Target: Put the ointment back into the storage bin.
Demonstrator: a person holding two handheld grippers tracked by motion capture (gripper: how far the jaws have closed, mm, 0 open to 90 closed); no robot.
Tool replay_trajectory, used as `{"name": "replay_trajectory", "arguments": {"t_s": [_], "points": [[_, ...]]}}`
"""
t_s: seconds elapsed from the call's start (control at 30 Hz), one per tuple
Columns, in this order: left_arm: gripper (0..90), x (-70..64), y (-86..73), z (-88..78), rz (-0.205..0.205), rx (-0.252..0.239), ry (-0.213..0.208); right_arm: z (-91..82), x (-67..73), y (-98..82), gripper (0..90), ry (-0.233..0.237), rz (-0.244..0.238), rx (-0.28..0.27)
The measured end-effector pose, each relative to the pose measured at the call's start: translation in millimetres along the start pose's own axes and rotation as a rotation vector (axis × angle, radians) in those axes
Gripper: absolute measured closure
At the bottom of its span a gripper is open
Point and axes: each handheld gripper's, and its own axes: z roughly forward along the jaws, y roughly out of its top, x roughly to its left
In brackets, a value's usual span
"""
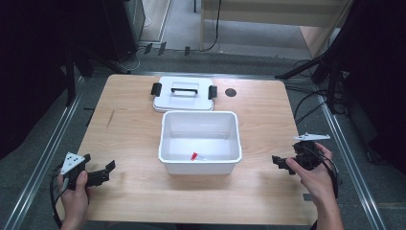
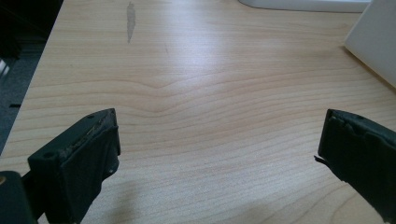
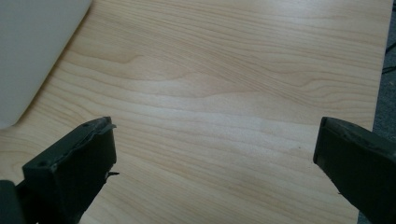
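- Wooden table point(image 1: 134, 139), white bin point(image 1: 200, 163) at centre, small red item point(image 1: 194, 155) inside, lid point(image 1: 183, 95) behind it.
- My left gripper point(image 1: 106, 171) spread wide, nothing between.
- My right gripper point(image 1: 281, 164) likewise spread, right of bin.

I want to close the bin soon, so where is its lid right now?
In the high view the white lid lies flat on the table, just behind the open white bin, at the far middle edge.
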Motion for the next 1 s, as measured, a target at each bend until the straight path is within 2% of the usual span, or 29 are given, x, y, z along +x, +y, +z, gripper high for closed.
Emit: {"name": "replay_trajectory", "arguments": {"t_s": [0.2, 0.37, 0.4, 0.63, 1.0], "points": [[0.0, -0.1, 0.0, 0.1, 0.0, -0.001, 0.001, 1.2, -6.8, -22.4, 0.0, -0.028, 0.004, -0.104], [0.0, -0.2, 0.0, 0.1, 0.0, 0.0, 0.002, 2.6, -10.9, -35.4, 0.0, -0.063, 0.006, -0.136], [0.0, -0.2, 0.0, 0.1, 0.0, 0.0, 0.002, 2.7, -13.3, -43.4, 0.0, -0.087, 0.015, -0.151], [0.0, -0.4, 0.0, 0.2, 0.001, -0.002, 0.004, 1.9, -18.7, -61.9, 0.0, -0.112, 0.013, -0.176], [0.0, -0.5, -0.2, 0.1, 0.001, -0.001, 0.005, -1.4, -27.2, -81.8, 0.0, -0.116, 0.021, -0.196]]}}
